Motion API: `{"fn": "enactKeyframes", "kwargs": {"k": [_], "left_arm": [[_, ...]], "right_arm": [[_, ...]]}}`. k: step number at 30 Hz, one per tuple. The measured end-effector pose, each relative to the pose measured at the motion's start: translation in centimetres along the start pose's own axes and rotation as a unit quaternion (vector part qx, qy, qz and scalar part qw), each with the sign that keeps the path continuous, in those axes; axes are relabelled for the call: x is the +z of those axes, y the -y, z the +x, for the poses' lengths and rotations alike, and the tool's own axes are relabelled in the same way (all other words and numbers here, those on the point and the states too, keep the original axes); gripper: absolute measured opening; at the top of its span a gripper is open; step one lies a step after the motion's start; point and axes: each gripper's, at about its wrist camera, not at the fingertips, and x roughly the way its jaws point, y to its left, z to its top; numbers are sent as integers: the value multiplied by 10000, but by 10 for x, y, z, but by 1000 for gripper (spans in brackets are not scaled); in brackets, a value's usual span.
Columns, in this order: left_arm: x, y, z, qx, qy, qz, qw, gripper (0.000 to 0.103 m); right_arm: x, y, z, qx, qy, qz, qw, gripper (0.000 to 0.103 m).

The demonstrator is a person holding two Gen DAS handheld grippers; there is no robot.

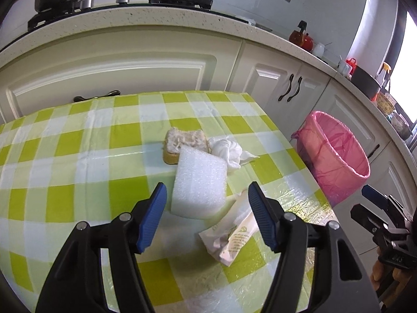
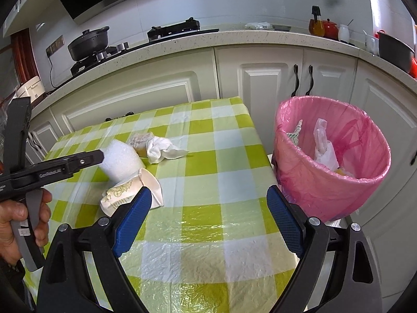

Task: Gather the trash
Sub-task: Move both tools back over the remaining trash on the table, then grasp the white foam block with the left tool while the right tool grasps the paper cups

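Note:
A white foam block [image 1: 199, 180] lies on the green checked tablecloth [image 1: 78, 156], just ahead of my left gripper [image 1: 207, 191]. The gripper is open and its blue pads stand clear of the block's sides. A crushed paper cup [image 1: 234, 234] lies beside the right finger. Behind the foam sit a worn yellow sponge [image 1: 182, 143] and a crumpled white tissue [image 1: 226, 151]. My right gripper [image 2: 208, 195] hangs open and empty over the table's near right part, between the cup [image 2: 135, 190] and the pink-lined bin [image 2: 331, 161].
The bin stands off the table's right edge and holds several pieces of trash. White cabinets [image 2: 156, 91] and a counter with a stove and pot [image 2: 88, 43] run behind the table. A hand [image 2: 20, 216] holds the left gripper's handle.

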Motion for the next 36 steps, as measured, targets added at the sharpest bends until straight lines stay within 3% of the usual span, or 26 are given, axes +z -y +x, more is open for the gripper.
{"fn": "enactKeyframes", "kwargs": {"k": [6, 19, 28, 36], "left_arm": [[3, 1, 21, 110, -147, 84, 9998, 67], [6, -16, 27, 276, -277, 110, 9992, 68], [9, -23, 26, 413, -220, -4, 9989, 81], [9, -27, 27, 409, -234, -59, 9989, 83]], "right_arm": [[-2, -8, 10, 52, -104, -86, 9999, 85], [-10, -42, 30, 357, -348, -395, 9980, 85], [-17, -60, 39, 562, -454, -673, 9951, 85], [-19, -66, 46, 660, -531, -700, 9939, 85]]}}
